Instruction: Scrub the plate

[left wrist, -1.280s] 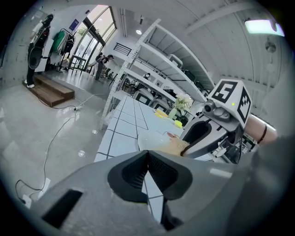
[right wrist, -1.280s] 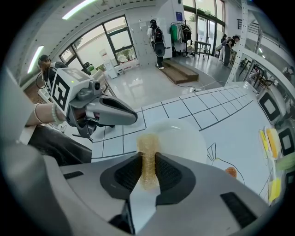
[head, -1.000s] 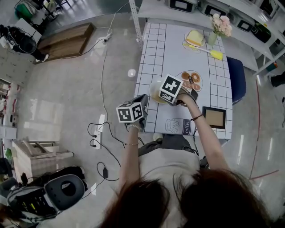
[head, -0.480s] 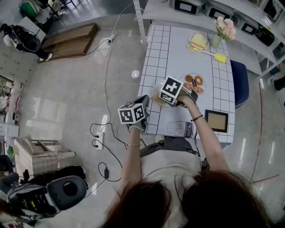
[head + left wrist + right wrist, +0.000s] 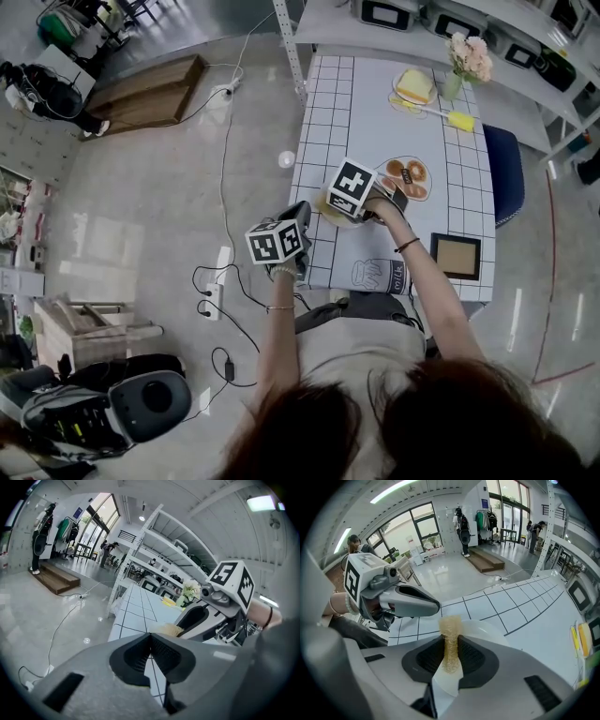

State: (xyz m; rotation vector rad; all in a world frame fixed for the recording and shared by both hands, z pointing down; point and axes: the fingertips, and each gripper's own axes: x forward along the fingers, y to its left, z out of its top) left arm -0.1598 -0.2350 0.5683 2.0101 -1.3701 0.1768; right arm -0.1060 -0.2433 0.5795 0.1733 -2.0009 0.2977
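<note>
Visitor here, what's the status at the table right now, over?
Right tongs clamped on scrub pad, at white plate. Left tongs shut, empty. Nothing in the way, over.

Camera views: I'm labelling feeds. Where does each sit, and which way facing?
Head view: on the head, facing down at the table; hair, arms, left tool, right tool.
Left gripper view: on left tool, along shut jaws toward shelves; right tool visible.
Right gripper view: on right tool, along jaws clamping a scrub pad at the plate.
Shared: the table.
</note>
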